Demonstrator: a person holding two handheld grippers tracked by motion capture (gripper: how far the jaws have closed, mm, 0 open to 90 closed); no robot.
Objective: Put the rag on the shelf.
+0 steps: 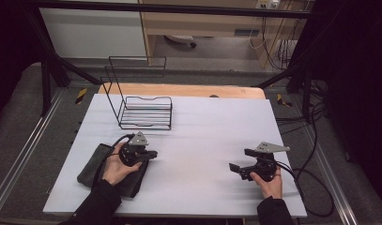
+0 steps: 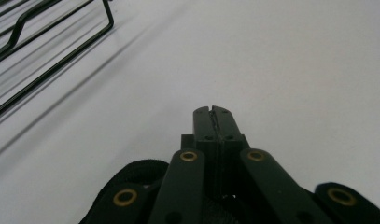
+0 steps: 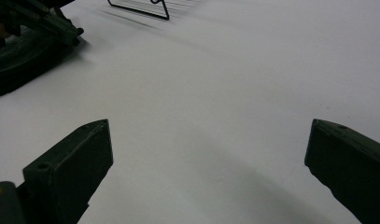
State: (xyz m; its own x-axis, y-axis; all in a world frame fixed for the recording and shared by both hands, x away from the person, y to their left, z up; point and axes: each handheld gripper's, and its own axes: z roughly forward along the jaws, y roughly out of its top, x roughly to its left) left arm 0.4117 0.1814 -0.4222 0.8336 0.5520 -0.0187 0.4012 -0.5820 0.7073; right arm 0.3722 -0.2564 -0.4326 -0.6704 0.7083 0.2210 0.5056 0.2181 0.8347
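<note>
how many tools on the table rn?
2. The left tool is at the near left, jaws shut, above a dark cloth. The right tool is at the near right, jaws wide open over the bare white table.

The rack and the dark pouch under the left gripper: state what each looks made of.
Rack: thin black wire, probably coated metal, bent into open bars. Dark pouch: soft fabric by the look, matte dark grey, lying limp and flat on the white table.

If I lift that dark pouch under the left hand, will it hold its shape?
Probably not: the dark pouch looks like soft cloth lying flat and creased, so it should sag. It likely slides easily on the smooth white table and seems light.
</note>
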